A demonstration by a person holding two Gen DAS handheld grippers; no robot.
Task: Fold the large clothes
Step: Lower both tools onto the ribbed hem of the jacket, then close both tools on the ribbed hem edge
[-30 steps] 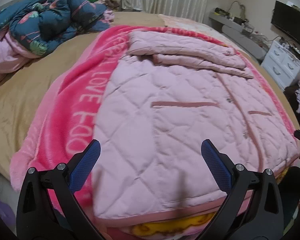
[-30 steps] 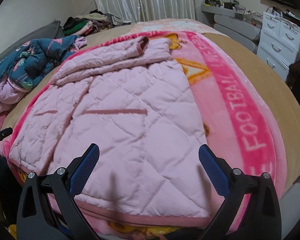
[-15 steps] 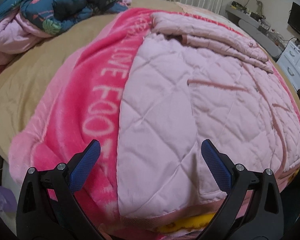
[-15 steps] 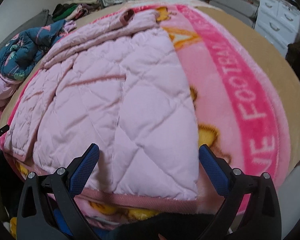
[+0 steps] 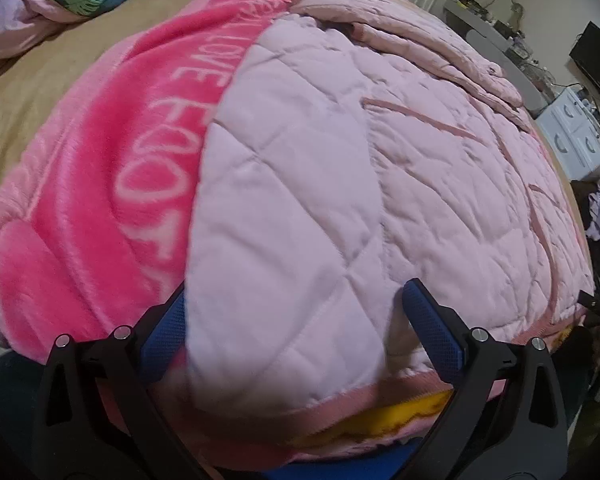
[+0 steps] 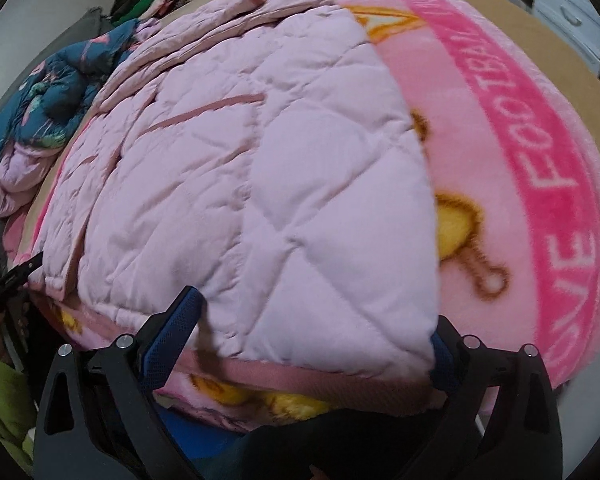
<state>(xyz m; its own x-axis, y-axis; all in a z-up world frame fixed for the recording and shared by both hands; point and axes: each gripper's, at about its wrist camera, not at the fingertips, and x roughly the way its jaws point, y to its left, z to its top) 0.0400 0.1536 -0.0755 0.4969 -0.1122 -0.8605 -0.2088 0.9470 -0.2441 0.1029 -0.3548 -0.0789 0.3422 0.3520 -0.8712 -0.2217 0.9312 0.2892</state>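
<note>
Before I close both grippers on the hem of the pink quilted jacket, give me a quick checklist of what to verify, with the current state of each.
1. Left gripper jaws wide, bottom-left corner of the jacket between its pads: ok.
2. Right gripper straddles the bottom-right corner; its jaws have just been closing slightly, no clamp yet: ok.
3. Sleeves folded across the top: ok.
4. Jacket body flat, no big bunches: ok.
5. Pads will catch only the hem, not the pink blanket beneath: cannot tell.
6. Bed free beyond the collar for the fold: cannot tell.
</note>
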